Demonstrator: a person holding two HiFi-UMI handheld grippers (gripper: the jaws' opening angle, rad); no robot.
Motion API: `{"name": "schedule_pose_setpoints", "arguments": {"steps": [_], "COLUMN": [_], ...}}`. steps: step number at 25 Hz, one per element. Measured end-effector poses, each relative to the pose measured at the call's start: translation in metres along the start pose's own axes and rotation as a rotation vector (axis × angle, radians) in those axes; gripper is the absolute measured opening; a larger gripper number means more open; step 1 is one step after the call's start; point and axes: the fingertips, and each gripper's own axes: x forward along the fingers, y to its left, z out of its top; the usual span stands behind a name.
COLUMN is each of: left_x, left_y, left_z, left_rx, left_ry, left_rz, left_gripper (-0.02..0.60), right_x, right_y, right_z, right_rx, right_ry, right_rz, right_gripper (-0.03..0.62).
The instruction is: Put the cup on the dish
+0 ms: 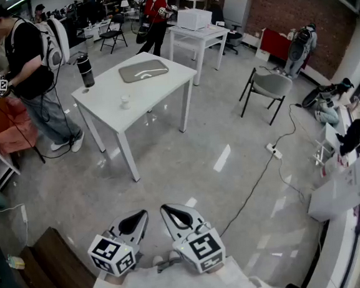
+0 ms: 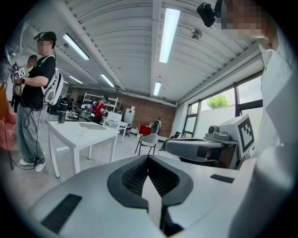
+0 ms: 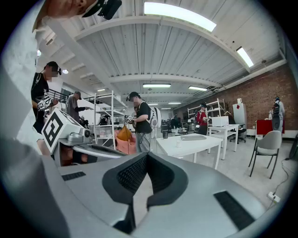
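A small white cup (image 1: 125, 102) stands near the front of a white table (image 1: 162, 88) across the room. Behind it on the same table lies a flat grey dish (image 1: 143, 70). Both show far off in the left gripper view, cup (image 2: 84, 131) and dish (image 2: 91, 126), and in the right gripper view, cup (image 3: 178, 143) and dish (image 3: 193, 137). My left gripper (image 1: 136, 220) and right gripper (image 1: 173, 215) are held close to my body, side by side, well short of the table. The left gripper (image 2: 148, 158) and right gripper (image 3: 147, 155) are both shut with nothing between the jaws.
A black bottle (image 1: 85, 71) stands at the table's far left corner. A person in black (image 1: 32, 65) stands left of the table, another in red (image 1: 156, 14) behind it. A second white table (image 1: 197, 35), a grey chair (image 1: 269, 87) and a floor cable (image 1: 264, 177) lie to the right.
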Motion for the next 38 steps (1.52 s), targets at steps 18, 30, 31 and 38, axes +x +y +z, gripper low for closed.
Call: {"name": "schedule_pose_setpoints", "arguments": {"steps": [18,30,31,38], "left_x": [0.01,0.042,0.044,0.053], "left_y": [-0.005,-0.007,-0.011,-0.019], "left_z": [-0.004,-0.02,-0.022,-0.033], "left_rx": [-0.017,-0.057,-0.059,-0.063], "left_ry": [0.001,0.021,0.025,0.041], "left_rz": [-0.026,0.024,0.022,0.035], "left_gripper": [-0.005,-0.005,-0.005,-0.005], "right_x": [0.0,-0.009,-0.01,-0.004], "right_y": [0.003,-0.042,-0.043,-0.045], "right_z": [-0.004,-0.013,-0.013,-0.031], "right_rx": [-0.051,0.069,0.069,0.075], "right_ry": [0.036,0.011,0.008,0.036], "right_rz": [0.04,0.047,0.054,0.109], "right_gripper": [0.012,0.013,0.014,0.014]}}
